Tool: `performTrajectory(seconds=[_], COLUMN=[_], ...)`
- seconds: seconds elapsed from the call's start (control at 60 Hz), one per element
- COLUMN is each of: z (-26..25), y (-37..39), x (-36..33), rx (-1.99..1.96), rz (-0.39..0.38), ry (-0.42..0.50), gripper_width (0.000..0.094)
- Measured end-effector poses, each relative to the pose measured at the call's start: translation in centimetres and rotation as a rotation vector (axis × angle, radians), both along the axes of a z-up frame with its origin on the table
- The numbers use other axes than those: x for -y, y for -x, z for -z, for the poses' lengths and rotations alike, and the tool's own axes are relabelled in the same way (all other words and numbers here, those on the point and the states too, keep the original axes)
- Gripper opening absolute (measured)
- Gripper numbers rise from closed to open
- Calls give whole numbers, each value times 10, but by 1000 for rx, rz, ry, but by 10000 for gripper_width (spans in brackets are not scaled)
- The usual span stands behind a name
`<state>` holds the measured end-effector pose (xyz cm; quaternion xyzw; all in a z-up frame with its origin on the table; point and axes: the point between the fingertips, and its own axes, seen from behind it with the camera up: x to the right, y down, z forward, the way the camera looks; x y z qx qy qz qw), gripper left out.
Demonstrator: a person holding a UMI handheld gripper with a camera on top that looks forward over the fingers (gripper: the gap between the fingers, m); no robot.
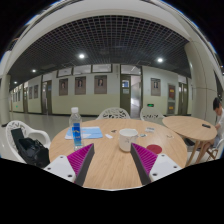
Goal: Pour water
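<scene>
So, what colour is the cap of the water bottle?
Blue, on the clear bottle beyond the open gripper; the gripper view shows it.

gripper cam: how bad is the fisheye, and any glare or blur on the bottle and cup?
Gripper view: strong fisheye, ceiling grid and walls bow outward. Ceiling lights are small blown-out spots, no glare on the table. Water bottle and white cup, beyond the open gripper, look reasonably sharp but small; the bottle's water level is unreadable. Lighting even, shadows soft.

round wooden table (110,165) | black bag (28,148) on white chair (8,140) | second round table (188,125) beyond
</scene>
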<state>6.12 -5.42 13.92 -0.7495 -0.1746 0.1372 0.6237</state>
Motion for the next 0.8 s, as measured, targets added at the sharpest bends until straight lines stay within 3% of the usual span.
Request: performTrajectory(seconds=[0.2,0.417,0.65,0.8], z=[-4,-18,12,33], y=[6,85,186,232], x=[2,0,-27,-86], rx=[43,34,49,67], rz=[-14,-95,-175,-126], ry=[-19,-5,24,23], gripper_width=[785,785,778,766])
